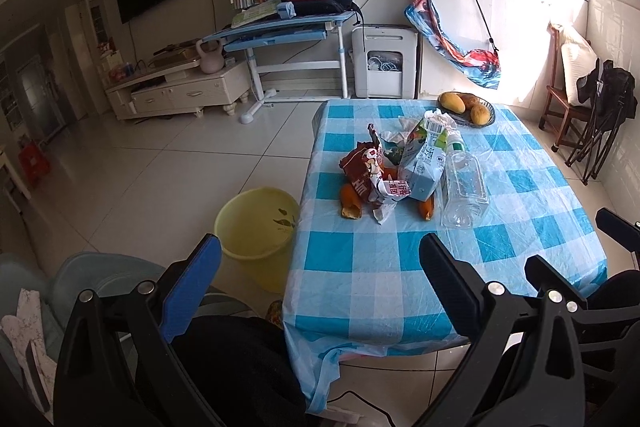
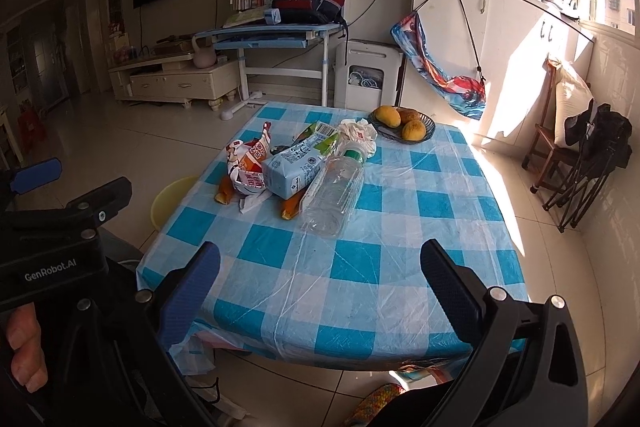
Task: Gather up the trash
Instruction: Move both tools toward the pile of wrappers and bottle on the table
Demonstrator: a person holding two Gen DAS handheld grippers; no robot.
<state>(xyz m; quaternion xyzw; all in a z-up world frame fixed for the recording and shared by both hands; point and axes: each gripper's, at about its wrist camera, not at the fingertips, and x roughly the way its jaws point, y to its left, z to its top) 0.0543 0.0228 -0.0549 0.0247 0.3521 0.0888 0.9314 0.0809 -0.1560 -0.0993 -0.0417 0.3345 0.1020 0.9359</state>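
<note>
On the counter [image 2: 360,267] lie one clear plastic bottle [image 2: 332,191], one light-blue carton [image 2: 294,167], one crumpled red snack wrapper [image 1: 366,171], two orange peel pieces [image 1: 350,203] and one dark bowl [image 2: 402,125] holding three mangoes [image 2: 386,117]. One yellow bin [image 1: 258,235] stands on the floor.

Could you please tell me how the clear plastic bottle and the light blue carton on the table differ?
The clear plastic bottle is see-through and rounded with a green cap; the light blue carton is opaque, boxy and printed. The bottle looks intact, the carton crumpled at its green top. The bottle appears longer than the carton. Both lie on their sides, side by side, on the checked tablecloth.
</note>
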